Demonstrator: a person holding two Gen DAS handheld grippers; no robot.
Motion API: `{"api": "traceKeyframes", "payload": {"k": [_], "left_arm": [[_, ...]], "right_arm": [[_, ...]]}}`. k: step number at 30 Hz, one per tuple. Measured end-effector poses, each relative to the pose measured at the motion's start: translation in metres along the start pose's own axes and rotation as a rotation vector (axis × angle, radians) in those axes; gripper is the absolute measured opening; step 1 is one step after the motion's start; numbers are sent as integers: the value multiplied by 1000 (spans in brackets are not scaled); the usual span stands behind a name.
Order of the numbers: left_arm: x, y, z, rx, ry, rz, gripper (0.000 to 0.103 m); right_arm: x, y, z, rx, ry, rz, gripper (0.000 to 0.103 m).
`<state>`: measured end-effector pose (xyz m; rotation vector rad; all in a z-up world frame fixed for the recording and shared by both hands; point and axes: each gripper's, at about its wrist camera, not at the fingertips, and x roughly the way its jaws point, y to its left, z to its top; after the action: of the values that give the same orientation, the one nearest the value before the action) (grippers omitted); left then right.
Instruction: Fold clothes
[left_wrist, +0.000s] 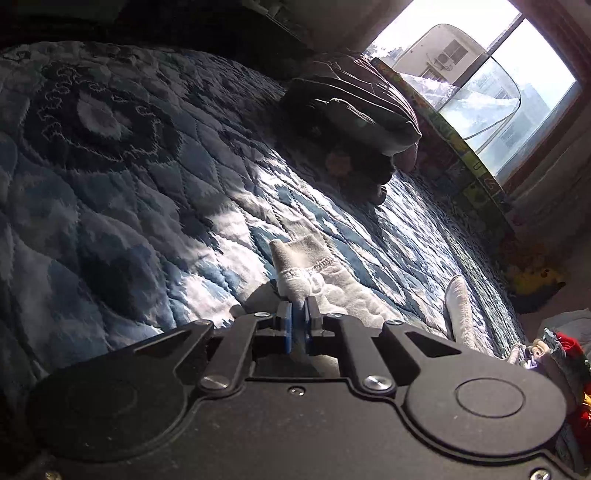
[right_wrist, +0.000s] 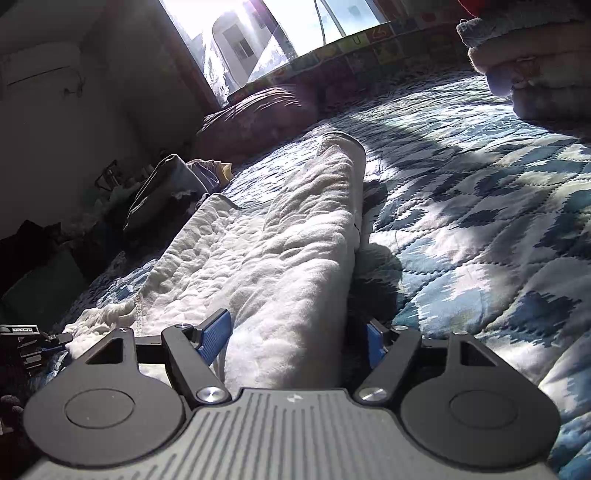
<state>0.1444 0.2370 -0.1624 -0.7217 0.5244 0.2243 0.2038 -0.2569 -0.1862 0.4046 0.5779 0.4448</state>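
Left wrist view showed the left tool (left_wrist: 298, 314) clamped on a hemmed corner of the white fleece garment (left_wrist: 314, 273), which lay on the blue quilted bed (left_wrist: 129, 192). In the right wrist view the right tool (right_wrist: 295, 336) stood with its jaws apart — a rolled fold of the same garment (right_wrist: 288, 236) ran between them, not yet pinched. The step looked like gathering an edge for a fold; next, the right tool would need to close, then both lift together.
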Motion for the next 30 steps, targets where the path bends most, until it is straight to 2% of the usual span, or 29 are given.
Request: {"api": "traceKeyframes", "payload": {"k": [2,3,4,5,6,7,8,10,11,13,15,18,19,20,22,27,30], "left_arm": [[4,-1,-2,5,7,34,11],[-4,-7,-3,20,-28,59,16],[-10,-13,-3,46,-65,100,29],[-17,-22,-5,103,-123,151,35],[-22,-32,-7,159,-169,161,42],[-28,-42,-9,215,-214,169,42],[-29,-50,-11,244,-219,135,42],[-22,-67,-11,254,-179,29,46],[-18,-75,-15,272,-158,0,48],[-10,-92,-24,310,-114,-54,59],[1,-109,-34,341,-78,-102,61],[14,-127,-45,324,-21,-189,77],[19,-133,-49,333,11,-220,83],[29,-145,-54,370,102,-235,84],[43,-157,-63,422,220,-240,84],[59,-171,-72,514,236,-140,86],[67,-177,-83,589,251,-110,91]], "right_arm": [[-1,1,0,-4,0,1,73],[-1,1,0,-5,0,3,74],[-1,1,0,-5,1,7,76],[-1,0,1,-4,1,10,76],[-1,0,1,-1,1,12,76],[-2,0,1,0,0,11,77],[-3,1,2,1,-3,8,77],[-5,2,3,5,-17,-8,79],[-6,2,4,11,-25,-18,80],[-9,1,6,26,-40,-42,83],[-13,1,10,43,-58,-55,84],[-19,-1,22,66,-86,-57,84],[-20,-1,28,58,-89,-59,84],[-20,-1,33,26,-87,-68,84],[-16,-3,46,-22,-81,-97,84],[10,-20,70,-10,-58,-86,72],[28,-27,83,18,-68,-63,70]]}}
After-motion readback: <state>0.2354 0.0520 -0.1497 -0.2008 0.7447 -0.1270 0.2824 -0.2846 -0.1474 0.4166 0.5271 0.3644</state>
